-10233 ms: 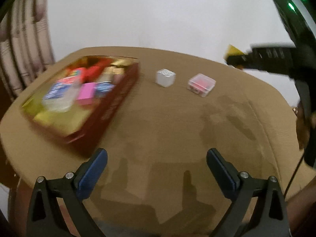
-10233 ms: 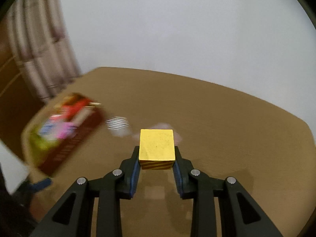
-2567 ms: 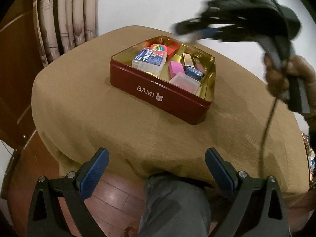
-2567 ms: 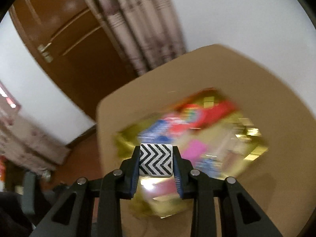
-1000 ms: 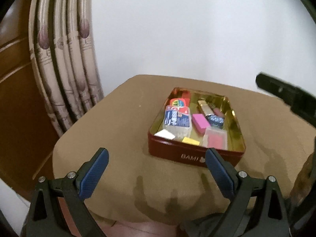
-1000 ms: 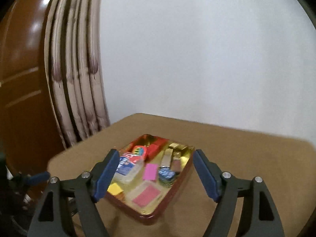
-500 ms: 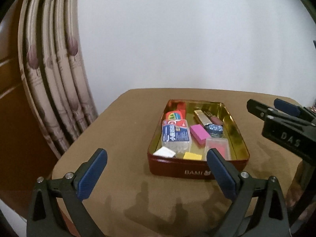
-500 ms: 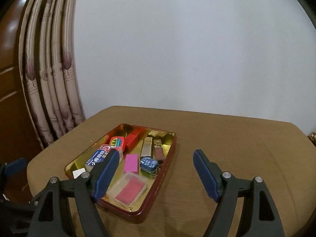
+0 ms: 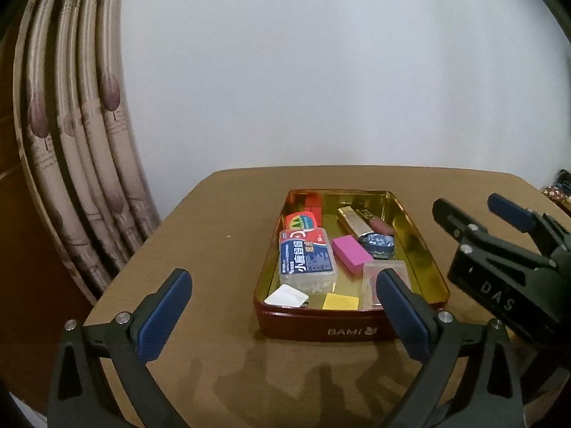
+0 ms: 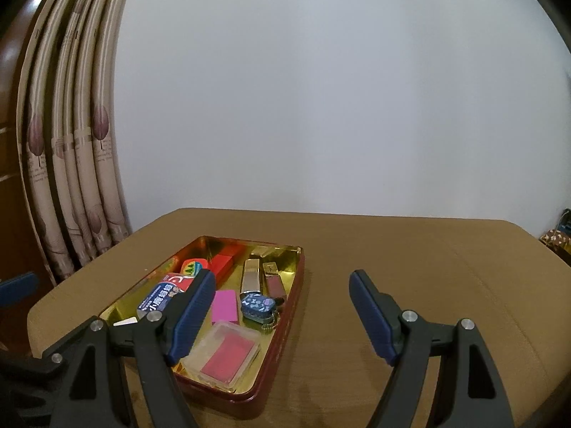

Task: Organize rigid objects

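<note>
The left gripper (image 9: 282,312) is opening, empty; the right gripper (image 10: 282,312) is spread, empty. The red rectangular tin (image 9: 351,330) could be knocked along the tan worktop (image 9: 214,235).

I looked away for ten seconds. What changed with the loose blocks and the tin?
The yellow block, the white striped cube and the clear pink case went from the right gripper or the table into the red tin. Both grippers are empty; the left gripper is opening. The tin stayed on the table.
</note>
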### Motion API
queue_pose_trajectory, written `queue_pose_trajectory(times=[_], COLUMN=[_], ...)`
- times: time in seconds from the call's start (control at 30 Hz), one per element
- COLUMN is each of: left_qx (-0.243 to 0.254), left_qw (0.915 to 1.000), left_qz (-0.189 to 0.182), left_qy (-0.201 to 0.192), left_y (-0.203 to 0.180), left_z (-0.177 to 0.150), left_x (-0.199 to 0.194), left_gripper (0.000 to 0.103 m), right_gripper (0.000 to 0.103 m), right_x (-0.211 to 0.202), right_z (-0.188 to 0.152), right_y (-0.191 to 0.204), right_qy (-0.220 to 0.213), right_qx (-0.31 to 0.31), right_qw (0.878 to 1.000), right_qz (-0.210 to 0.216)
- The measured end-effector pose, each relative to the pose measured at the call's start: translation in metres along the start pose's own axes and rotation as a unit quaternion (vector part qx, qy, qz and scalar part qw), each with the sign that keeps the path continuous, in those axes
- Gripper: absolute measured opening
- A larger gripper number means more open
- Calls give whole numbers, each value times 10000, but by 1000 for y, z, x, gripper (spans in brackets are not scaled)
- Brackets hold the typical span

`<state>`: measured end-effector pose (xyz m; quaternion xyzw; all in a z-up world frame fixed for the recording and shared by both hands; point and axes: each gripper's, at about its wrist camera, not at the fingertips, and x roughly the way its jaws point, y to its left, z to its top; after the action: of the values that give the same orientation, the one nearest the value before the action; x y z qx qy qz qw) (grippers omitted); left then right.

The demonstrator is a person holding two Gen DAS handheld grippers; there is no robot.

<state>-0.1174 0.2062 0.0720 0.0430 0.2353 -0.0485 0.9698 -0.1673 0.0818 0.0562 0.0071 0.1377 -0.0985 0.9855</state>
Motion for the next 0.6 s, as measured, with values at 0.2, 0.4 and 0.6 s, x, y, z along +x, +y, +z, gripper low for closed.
queue_pose_trajectory(times=[0.2, 0.4, 0.6], left_qx=[-51, -268, -353], left_qw=[9998, 9993, 9993], left_qz=[139, 253, 109], left_qy=[-94, -84, -93], left_y=[3, 10, 12], left_z=[-2, -3, -3], left_x=[6, 10, 9], left_gripper=[102, 102, 102], right_gripper=[79, 79, 79], right_x=[3, 4, 4], right_z=[-5, -6, -5], right_y=[4, 9, 13], right_qy=[-41, 28, 42], right_qx=[25, -11, -32], right_qw=[10000, 10000, 10000], right_qz=[-34, -44, -21])
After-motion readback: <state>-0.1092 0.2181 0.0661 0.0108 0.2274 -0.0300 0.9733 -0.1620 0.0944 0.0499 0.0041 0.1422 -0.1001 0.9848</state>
